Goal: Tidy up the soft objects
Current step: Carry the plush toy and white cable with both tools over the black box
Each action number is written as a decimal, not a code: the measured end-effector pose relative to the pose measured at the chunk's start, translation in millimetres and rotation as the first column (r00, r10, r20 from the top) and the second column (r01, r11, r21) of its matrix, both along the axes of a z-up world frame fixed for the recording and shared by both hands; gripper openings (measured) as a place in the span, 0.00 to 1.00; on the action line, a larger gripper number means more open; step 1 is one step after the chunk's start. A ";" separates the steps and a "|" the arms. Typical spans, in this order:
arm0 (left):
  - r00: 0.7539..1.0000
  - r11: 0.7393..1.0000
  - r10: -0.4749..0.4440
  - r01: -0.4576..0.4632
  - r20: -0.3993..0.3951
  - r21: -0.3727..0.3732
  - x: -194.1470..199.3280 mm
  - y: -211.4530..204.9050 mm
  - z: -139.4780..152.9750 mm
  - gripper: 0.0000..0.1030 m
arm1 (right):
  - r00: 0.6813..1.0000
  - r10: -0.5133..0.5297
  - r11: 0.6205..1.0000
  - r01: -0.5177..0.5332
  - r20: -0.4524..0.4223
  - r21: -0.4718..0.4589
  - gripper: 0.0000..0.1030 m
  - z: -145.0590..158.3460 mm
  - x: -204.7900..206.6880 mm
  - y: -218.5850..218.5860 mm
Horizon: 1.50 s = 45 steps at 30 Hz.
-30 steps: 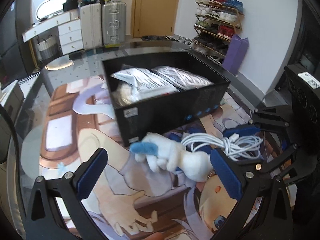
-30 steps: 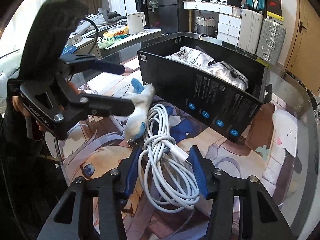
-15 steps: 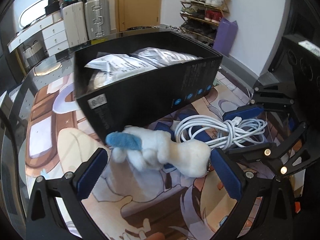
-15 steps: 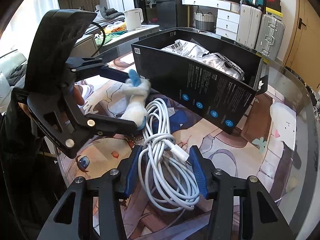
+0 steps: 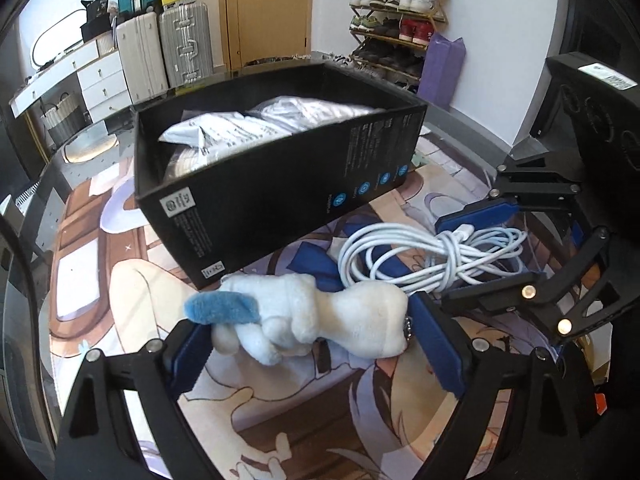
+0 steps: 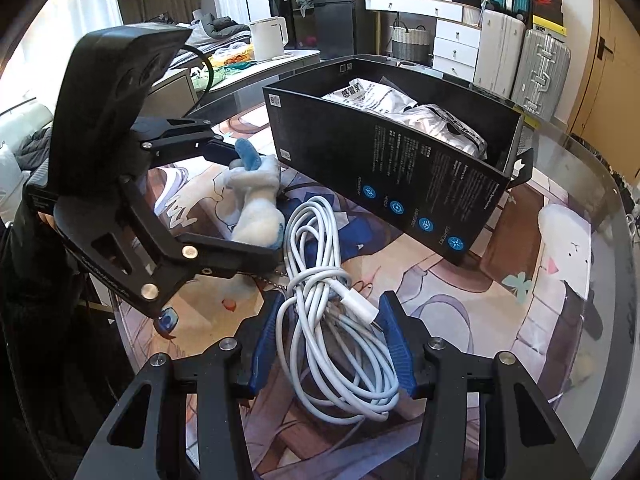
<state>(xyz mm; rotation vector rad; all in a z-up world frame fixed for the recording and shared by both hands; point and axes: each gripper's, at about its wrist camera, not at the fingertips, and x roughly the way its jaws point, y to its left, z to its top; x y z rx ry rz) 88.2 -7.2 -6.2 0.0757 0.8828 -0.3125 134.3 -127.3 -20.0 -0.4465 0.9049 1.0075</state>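
A white plush toy [image 5: 312,320] with a blue ear lies on the printed mat in front of a black box [image 5: 280,200]. My left gripper [image 5: 306,320] spans it lengthwise; its jaws are closing and the blue pads [image 5: 436,344] meet the toy's two ends. In the right wrist view the toy [image 6: 256,208] sits pinched between the left gripper's fingers [image 6: 240,252]. My right gripper [image 6: 331,304] is shut on a coiled white cable [image 6: 320,280], just right of the toy. The cable [image 5: 432,252] also shows in the left wrist view.
The open black box [image 6: 400,176] holds silvery plastic packets [image 6: 400,104]. It stands on a round glass table [image 6: 608,208] covered by a cartoon mat. Suitcases [image 5: 184,48], white drawers and a shoe rack [image 5: 396,20] stand beyond the table.
The left gripper's jaws have closed in from wide open onto the two ends of the plush toy, and the gripper has rolled a little. The right gripper and its cable have kept still.
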 end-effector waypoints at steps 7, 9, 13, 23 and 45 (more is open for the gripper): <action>0.998 1.000 0.008 -0.007 0.056 -0.015 -10.4 8.1 21.0 0.89 | 1.000 0.012 0.999 -0.012 0.016 0.042 0.47 11.0 -4.6 -2.0; 0.998 1.000 0.018 -0.016 0.067 -0.022 -11.9 12.0 25.5 0.89 | 1.000 0.017 0.998 -0.019 0.023 0.058 0.47 16.4 -7.5 -4.6; 0.996 0.999 0.030 -0.027 0.086 -0.032 -14.0 16.7 32.1 0.89 | 0.999 0.024 0.997 -0.027 0.039 0.075 0.47 25.3 -11.5 -6.4; 0.987 0.996 0.068 -0.058 0.145 -0.073 -18.3 23.8 50.5 0.89 | 0.995 -0.030 0.989 0.016 0.096 0.149 0.47 53.5 -16.0 -22.4; 0.960 0.985 0.164 -0.149 0.228 -0.082 21.5 33.6 69.8 0.89 | 0.927 -0.367 0.918 0.347 0.077 0.194 0.47 78.9 43.7 -26.3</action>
